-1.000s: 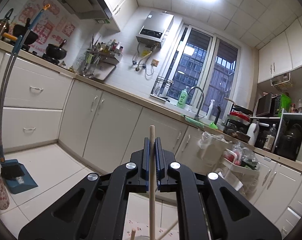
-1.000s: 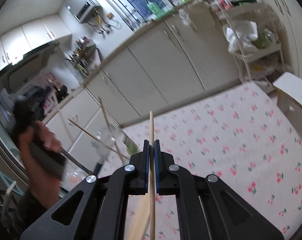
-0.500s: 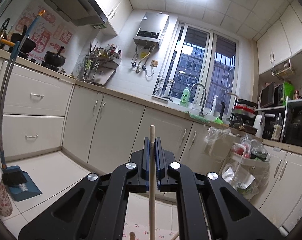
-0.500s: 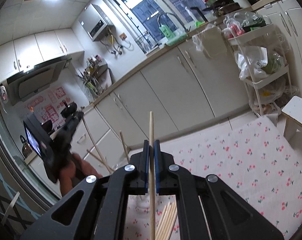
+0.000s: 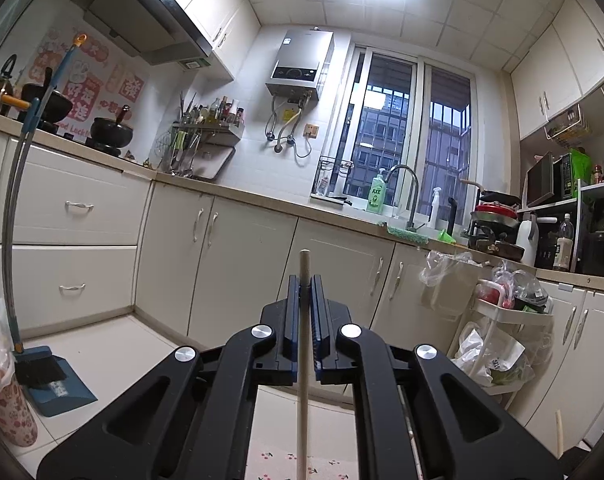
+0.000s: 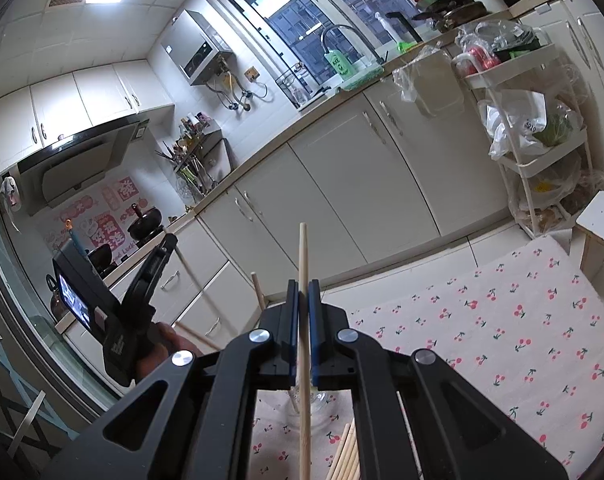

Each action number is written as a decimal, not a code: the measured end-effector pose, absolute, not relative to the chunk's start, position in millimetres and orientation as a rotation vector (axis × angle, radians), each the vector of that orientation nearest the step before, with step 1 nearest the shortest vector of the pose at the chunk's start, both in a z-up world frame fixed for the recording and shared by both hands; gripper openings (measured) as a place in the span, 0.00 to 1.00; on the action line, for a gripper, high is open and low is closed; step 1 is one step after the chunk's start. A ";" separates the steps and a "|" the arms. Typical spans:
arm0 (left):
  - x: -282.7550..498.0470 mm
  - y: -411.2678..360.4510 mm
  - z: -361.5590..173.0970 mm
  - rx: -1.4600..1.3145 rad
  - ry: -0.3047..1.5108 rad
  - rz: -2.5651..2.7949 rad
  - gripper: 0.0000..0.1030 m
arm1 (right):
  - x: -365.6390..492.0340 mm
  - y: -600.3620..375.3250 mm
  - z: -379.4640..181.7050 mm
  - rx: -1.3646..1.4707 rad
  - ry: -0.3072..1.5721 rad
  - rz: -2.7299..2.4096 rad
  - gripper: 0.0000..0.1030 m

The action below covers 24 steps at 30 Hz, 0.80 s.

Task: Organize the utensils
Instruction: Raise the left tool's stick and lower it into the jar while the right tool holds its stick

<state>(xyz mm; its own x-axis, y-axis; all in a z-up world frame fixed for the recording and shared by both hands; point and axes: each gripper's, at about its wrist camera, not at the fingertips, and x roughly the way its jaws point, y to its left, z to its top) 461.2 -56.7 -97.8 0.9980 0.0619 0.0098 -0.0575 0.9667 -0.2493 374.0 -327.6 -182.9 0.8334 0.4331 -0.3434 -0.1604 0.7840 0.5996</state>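
My left gripper point(image 5: 304, 280) is shut on a pale wooden chopstick point(image 5: 304, 264) that stands upright between its blue pads. My right gripper point(image 6: 303, 286) is likewise shut on a second chopstick point(image 6: 302, 248), held above the cherry-print tablecloth point(image 6: 502, 320). Under the right gripper sits a clear glass jar point(image 6: 322, 408), mostly hidden. A bundle of loose chopsticks point(image 6: 346, 456) lies on the cloth beside it. Another chopstick tip point(image 6: 256, 280) pokes up behind the right gripper's fingers. In the right wrist view a hand holds the left gripper point(image 6: 168, 242) at the left, its chopstick point(image 6: 198, 300) slanting down.
Cream kitchen cabinets point(image 5: 242, 264) and a counter run along the far side. A white rack cart with bags point(image 6: 534, 120) and a white stool point(image 6: 602, 216) stand right of the table. A broom and dustpan point(image 5: 46, 380) lean at the left.
The right gripper has risen with its chopstick, so the jar and cloth now sit lower in its view. The left gripper has sunk a little and rolled level, and its hand is no longer blurred.
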 end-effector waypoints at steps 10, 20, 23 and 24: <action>462.7 -64.3 -109.0 -0.162 0.058 0.002 0.05 | 382.5 -319.5 -178.2 0.605 0.452 0.341 0.06; 448.8 -51.6 -107.0 -0.144 0.120 -0.037 0.40 | 428.1 -297.4 -171.1 0.746 0.325 0.322 0.06; 433.6 -38.1 -101.5 -0.165 0.115 -0.032 0.46 | 443.8 -285.4 -171.6 0.774 0.291 0.318 0.06; 427.1 -32.5 -101.1 -0.177 0.114 -0.030 0.48 | 448.7 -281.7 -172.0 0.782 0.283 0.313 0.06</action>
